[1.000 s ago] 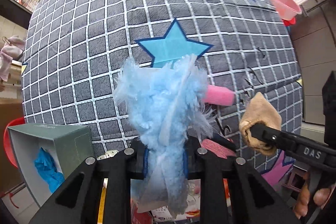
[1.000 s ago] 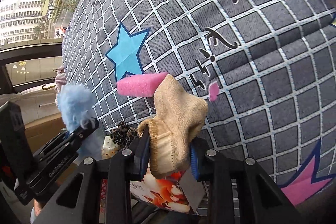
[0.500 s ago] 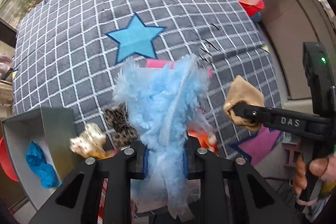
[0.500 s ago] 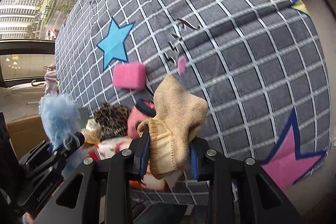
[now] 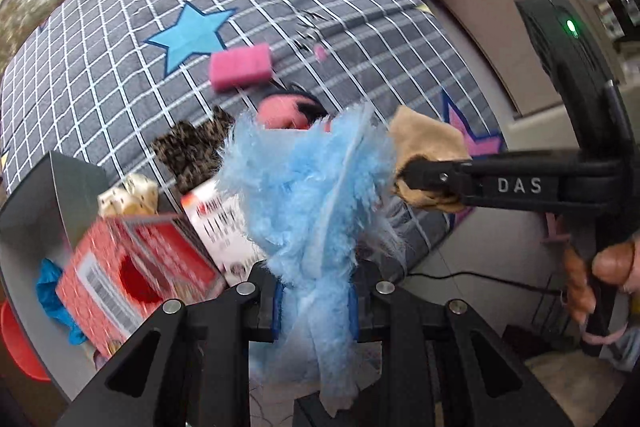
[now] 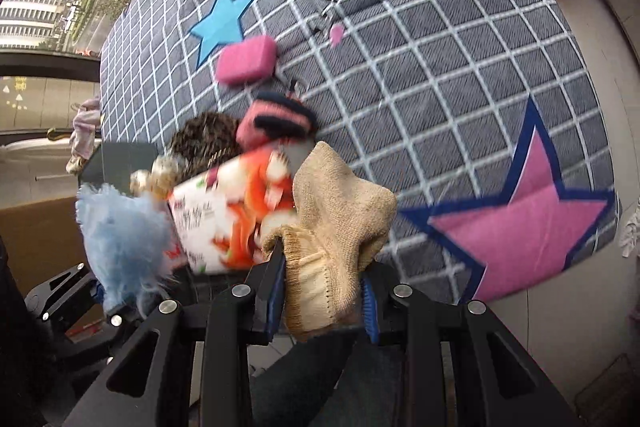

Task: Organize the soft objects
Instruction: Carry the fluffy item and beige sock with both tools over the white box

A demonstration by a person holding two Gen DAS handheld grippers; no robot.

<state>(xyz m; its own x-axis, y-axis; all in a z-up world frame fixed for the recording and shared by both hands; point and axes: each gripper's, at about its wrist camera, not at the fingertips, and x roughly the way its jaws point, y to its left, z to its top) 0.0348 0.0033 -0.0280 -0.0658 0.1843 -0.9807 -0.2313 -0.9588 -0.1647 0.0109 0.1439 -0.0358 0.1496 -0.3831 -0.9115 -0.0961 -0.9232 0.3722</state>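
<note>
Already your left tongs (image 5: 314, 301) clamped the blue fluff (image 5: 308, 187) and your right tongs (image 6: 324, 297) the tan sock (image 6: 336, 223), above the boxes (image 5: 132, 275); loose fluff could snag and slip.

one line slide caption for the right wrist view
Right gripper clamps a tan sock above the star-patterned grid blanket; left gripper holds blue fluff alongside.

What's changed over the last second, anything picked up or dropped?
Nothing picked up or dropped. Both tools have pulled back from the checked blanket toward the boxes. The left tool still grips the blue fluffy cloth, the right tool the tan sock. The pink sponge stayed put.
</note>
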